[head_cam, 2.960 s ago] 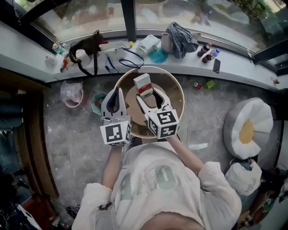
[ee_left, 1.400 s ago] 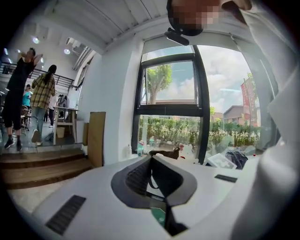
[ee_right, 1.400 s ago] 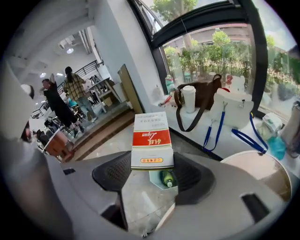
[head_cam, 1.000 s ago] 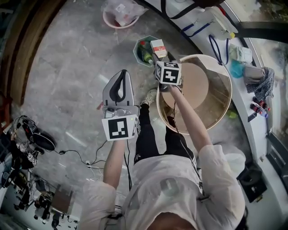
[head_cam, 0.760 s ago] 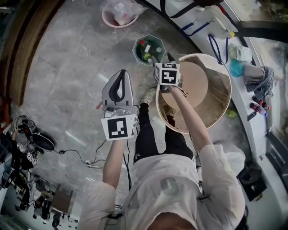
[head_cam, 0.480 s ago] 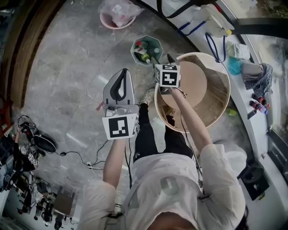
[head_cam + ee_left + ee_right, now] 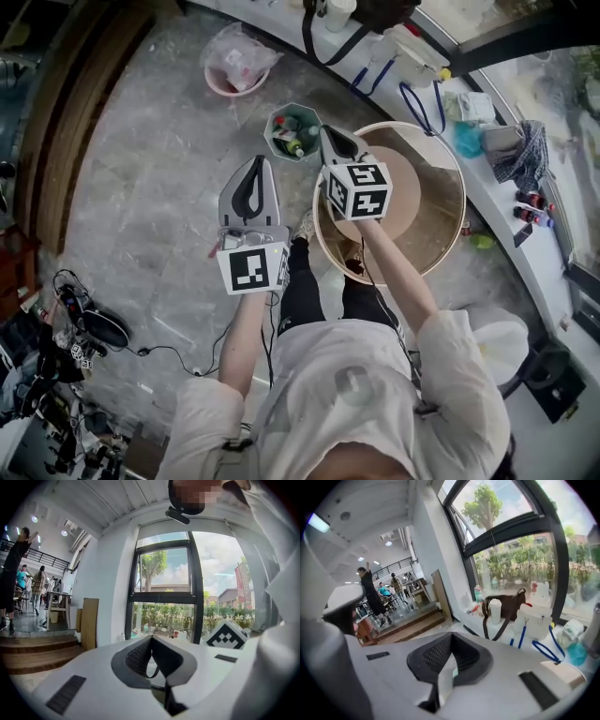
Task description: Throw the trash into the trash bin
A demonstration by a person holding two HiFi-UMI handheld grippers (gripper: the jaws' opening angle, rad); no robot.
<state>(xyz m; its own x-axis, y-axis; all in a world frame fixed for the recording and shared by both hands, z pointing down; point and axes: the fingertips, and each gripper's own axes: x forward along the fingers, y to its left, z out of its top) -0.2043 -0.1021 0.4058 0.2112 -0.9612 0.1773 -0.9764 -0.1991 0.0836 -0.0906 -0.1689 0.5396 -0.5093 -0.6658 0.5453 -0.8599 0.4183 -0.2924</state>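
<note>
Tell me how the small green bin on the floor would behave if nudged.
The green bin looks small and plastic, so probably light; a nudge would likely slide it across the smooth stone floor. It is packed with bottles nearly to the rim, so a high push might tip it and spill them.

Round wooden table [image 7: 439, 204], pink basin [image 7: 223, 90], checked cloth [image 7: 523, 155], brown bag [image 7: 512, 605]
</note>
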